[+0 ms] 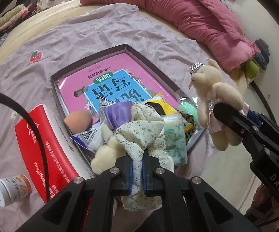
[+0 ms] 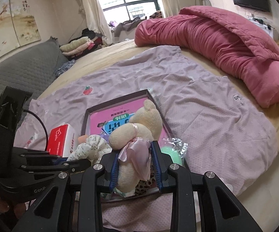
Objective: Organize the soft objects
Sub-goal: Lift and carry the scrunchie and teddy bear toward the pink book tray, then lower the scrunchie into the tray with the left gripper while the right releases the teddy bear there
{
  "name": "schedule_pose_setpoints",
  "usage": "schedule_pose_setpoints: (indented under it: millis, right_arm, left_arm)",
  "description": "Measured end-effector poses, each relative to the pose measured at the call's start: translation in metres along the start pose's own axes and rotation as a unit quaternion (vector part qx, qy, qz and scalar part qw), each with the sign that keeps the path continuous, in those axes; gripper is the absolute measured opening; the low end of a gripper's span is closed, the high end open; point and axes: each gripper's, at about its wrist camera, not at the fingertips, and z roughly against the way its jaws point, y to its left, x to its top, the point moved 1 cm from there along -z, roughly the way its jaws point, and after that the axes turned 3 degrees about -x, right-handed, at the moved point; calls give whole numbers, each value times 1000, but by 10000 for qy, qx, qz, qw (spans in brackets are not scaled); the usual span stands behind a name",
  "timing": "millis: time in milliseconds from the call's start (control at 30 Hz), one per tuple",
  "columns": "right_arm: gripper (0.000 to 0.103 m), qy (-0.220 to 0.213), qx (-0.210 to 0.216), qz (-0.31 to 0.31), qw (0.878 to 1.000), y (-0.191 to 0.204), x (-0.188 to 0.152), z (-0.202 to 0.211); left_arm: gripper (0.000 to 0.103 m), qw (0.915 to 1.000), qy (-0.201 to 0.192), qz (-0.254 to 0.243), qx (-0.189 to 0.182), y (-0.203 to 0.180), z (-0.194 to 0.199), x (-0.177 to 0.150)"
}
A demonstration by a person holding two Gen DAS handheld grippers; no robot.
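Left wrist view: left claw, bottom centre, clamped on floral cloth toy above half-filled box. Right wrist view: right claw, lower centre, gripping cream bear; 2 toys unplaced.

the near end of the box was crowded: a peach-coloured ball, packets, a green ball and a cream plush left no bare gap there. its far end, over the pink book, lay open. a red carton stood tight against the box's left wall, with a small jar just beyond it. the lilac sheet to the right was bare up to the rolled pink quilt, which blocked the bed's far edge.
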Motion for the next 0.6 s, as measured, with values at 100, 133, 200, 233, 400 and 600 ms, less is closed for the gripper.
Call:
schedule_pose_setpoints:
  millis: [100, 133, 200, 233, 400, 600]
  right_arm:
    - [31, 55, 69, -3, 10000, 1, 0, -7]
    - [31, 100, 80, -4, 9999, 1, -1, -10]
    - [31, 205, 47, -2, 9998, -1, -2, -18]
    - [31, 253, 69, -8, 9997, -1, -4, -22]
    - [32, 515, 28, -92, 9986, -11, -9, -45]
    - [34, 641, -117, 25, 9979, -13, -11, -62]
  left_arm:
    - [7, 10000, 12, -12, 7, 0, -3, 0]
    - [7, 10000, 4, -21, 30, 0, -3, 0]
    - [7, 10000, 1, -53, 66, -1, -4, 0]
    - [7, 10000, -2, -58, 77, 0, -4, 0]
    - [7, 9998, 27, -100, 146, 1, -9, 2]
    - [8, 9997, 75, -84, 228, 5, -16, 4]
